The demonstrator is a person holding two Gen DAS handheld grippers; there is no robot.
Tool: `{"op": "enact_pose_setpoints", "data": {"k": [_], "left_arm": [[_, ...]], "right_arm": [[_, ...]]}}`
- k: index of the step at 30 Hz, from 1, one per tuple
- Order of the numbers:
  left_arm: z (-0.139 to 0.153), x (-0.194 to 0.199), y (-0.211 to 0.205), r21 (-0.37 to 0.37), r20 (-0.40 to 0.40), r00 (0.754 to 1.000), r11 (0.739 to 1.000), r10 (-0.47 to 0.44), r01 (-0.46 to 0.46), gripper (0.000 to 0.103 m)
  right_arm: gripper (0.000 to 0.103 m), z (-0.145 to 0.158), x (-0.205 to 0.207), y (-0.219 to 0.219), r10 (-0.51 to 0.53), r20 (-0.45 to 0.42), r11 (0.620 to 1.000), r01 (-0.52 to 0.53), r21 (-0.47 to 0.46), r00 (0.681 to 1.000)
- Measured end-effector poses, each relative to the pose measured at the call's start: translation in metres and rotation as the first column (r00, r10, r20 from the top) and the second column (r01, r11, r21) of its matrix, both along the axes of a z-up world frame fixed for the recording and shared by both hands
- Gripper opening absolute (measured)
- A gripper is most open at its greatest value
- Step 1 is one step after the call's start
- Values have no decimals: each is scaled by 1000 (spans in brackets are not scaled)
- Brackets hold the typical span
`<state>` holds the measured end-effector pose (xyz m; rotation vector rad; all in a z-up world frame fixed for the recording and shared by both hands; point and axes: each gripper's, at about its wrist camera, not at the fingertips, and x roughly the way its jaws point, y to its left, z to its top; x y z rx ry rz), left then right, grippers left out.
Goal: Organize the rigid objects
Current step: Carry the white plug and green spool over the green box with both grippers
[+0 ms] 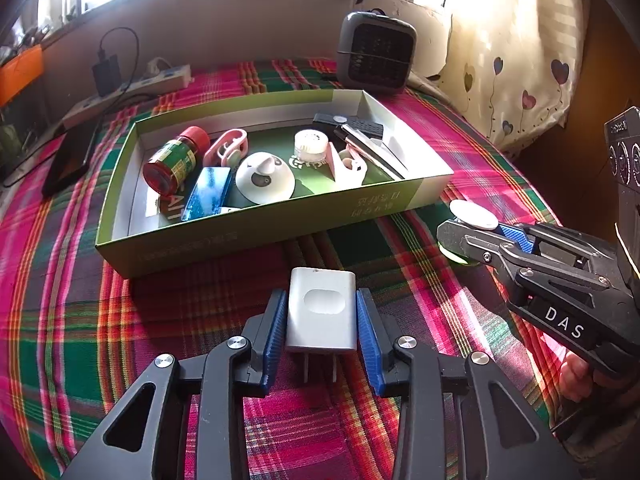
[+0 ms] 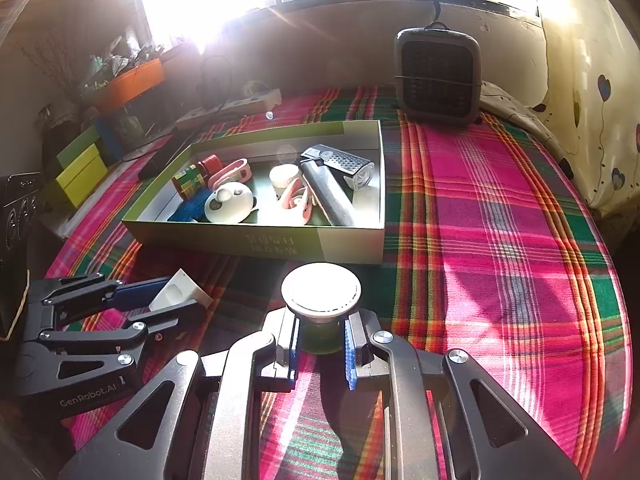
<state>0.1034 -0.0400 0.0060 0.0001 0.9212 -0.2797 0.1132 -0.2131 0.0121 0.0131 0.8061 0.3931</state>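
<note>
Box lettering illegible.

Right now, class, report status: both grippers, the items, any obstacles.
Left gripper shut on white charger. Right gripper shut on white-capped bottle. Box ahead, part-filled. Nothing blocking.

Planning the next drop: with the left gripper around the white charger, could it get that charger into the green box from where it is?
Probably yes. The left gripper has the white charger between its pads, and the green box sits just ahead, open-topped, with only plaid cloth between. The right gripper is off to the side, out of that path.
</note>
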Motion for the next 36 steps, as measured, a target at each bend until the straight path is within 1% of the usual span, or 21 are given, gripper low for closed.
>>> {"op": "enact_pose_setpoints", "data": {"k": [16,36], "left_arm": [[0,-1,2,-6,3,1000,1000,2,-2,33],[4,-1,3,-41,13,1000,999,1,-1,33]], "right_arm": [[18,0,0,0,-1,-1,1000,1,-3,1000],[18,0,-1,3,5,10,1000,-5,-19,1000]]}}
